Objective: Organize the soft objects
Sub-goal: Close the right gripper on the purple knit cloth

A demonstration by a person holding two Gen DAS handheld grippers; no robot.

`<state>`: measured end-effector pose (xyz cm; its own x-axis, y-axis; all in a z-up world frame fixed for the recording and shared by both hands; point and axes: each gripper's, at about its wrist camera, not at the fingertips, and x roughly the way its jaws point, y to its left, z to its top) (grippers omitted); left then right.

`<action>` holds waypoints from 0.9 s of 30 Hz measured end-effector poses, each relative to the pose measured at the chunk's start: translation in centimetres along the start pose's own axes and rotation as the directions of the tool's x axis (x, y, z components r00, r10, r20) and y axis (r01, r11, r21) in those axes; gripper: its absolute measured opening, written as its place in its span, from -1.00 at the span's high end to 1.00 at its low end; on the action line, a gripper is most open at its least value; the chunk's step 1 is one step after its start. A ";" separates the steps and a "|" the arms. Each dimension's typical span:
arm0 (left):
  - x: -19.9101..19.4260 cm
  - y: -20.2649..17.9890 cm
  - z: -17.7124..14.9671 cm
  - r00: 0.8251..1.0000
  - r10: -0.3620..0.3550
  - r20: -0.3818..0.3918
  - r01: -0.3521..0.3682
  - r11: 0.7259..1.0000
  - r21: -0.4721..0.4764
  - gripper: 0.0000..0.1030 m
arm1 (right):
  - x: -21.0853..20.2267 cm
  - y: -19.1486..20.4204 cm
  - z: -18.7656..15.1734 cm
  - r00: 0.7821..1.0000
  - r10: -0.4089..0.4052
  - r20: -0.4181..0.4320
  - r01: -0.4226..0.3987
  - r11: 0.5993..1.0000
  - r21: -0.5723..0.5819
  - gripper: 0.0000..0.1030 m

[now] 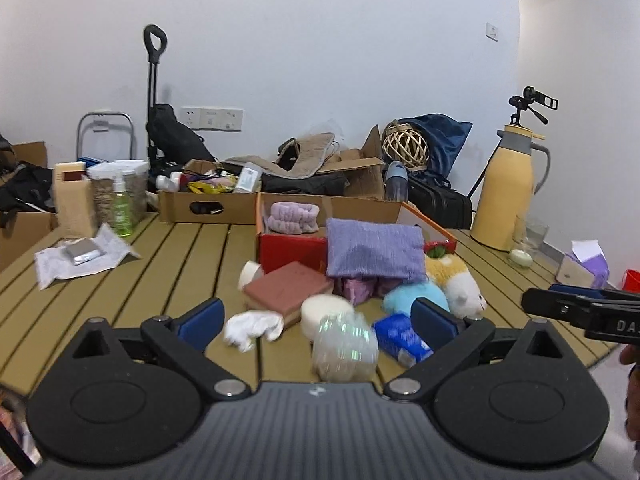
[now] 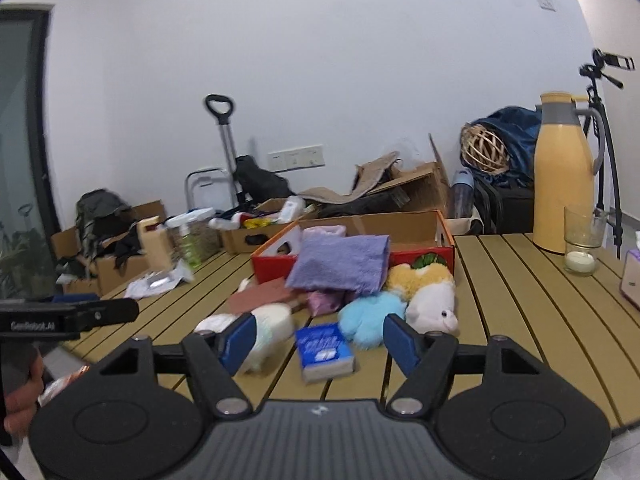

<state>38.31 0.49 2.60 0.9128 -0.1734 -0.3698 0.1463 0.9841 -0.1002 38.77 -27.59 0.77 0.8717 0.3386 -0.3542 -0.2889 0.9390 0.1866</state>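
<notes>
I see both claws released and holding nothing, my right claw (image 2: 316, 344) nearer the blue tissue pack (image 2: 325, 351), which lies on the desk (image 2: 520, 280) just ahead between its fingers, long axis running near-to-far, while my left claw (image 1: 318, 318) faces the pile's left side.

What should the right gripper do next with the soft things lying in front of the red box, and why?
Probably ease the right gripper forward and down onto the light blue plush. Its fingers stand apart with nothing between them, the plush lies just ahead on the table, and the red box behind it has room.
</notes>
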 end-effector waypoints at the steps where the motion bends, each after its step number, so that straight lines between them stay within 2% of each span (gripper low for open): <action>1: 1.3 -0.1 0.4 1.000 -0.008 -0.001 0.008 1.000 0.001 -0.97 | 1.3 -0.5 0.4 1.000 -0.006 0.004 0.006 1.000 0.015 -0.35; 5: 6.5 -0.2 1.7 1.000 -0.027 -0.007 0.027 0.999 -0.027 -0.96 | 6.1 -1.9 2.1 1.000 -0.007 0.015 0.006 0.999 0.036 -0.35; 9: 12.7 0.3 3.3 0.998 -0.056 -0.027 0.054 0.994 -0.091 -0.77 | 11.7 -4.0 3.9 1.000 -0.003 0.002 0.002 0.997 0.072 -0.34; 11: 15.9 0.4 4.0 0.996 -0.078 -0.050 0.072 0.991 -0.117 -0.74 | 14.4 -4.9 4.4 1.000 -0.015 -0.009 0.016 0.997 0.082 -0.34; 13: 19.0 0.5 4.2 0.991 -0.094 -0.094 0.082 0.989 -0.124 -0.69 | 17.3 -6.0 4.7 0.999 -0.019 -0.030 0.022 0.993 0.116 -0.33; 15: 21.2 0.6 3.9 0.986 -0.104 -0.129 0.085 0.985 -0.148 -0.55 | 19.8 -7.0 4.8 0.999 0.000 -0.039 0.006 0.988 0.153 -0.32; 19: 23.6 1.8 2.9 0.968 -0.184 -0.170 0.141 0.962 -0.236 -0.44 | 23.8 -8.1 4.4 0.996 0.026 -0.084 -0.009 0.982 0.189 -0.24; 20: 24.0 2.1 2.9 0.963 -0.208 -0.173 0.159 0.953 -0.258 -0.33 | 24.3 -8.5 4.1 0.995 0.033 -0.090 -0.014 0.979 0.202 -0.23; 21: 24.2 2.2 3.0 0.955 -0.241 -0.175 0.189 0.944 -0.269 -0.10 | 24.7 -8.7 3.9 0.995 0.042 -0.086 -0.022 0.976 0.218 -0.23; 22: 24.3 2.3 3.1 0.944 -0.282 -0.170 0.229 0.934 -0.276 0.03 | 24.9 -9.0 3.7 0.996 0.049 -0.070 -0.031 0.973 0.229 -0.22; 23: 24.4 2.4 3.1 0.937 -0.308 -0.167 0.252 0.924 -0.288 0.22 | 24.9 -9.1 3.6 0.997 0.053 -0.061 -0.037 0.970 0.240 -0.14; 25: 24.5 2.5 3.0 0.935 -0.315 -0.164 0.257 0.919 -0.297 0.50 | 25.2 -9.3 3.6 0.996 0.077 -0.053 -0.061 0.964 0.257 0.07; 26: 24.5 2.4 2.9 0.933 -0.320 -0.164 0.264 0.919 -0.294 0.70 | 25.1 -9.2 3.6 0.995 0.091 -0.052 -0.075 0.962 0.262 0.12; 27: 24.3 2.4 2.9 0.931 -0.327 -0.163 0.270 0.917 -0.294 0.77 | 25.2 -9.1 3.5 0.995 0.088 -0.054 -0.071 0.964 0.258 0.20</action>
<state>61.96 -1.21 -3.99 0.7397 -0.4890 -0.4624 0.2684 0.8444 -0.4636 64.74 -27.82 -6.65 0.8206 0.4224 -0.3850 -0.2385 0.8653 0.4410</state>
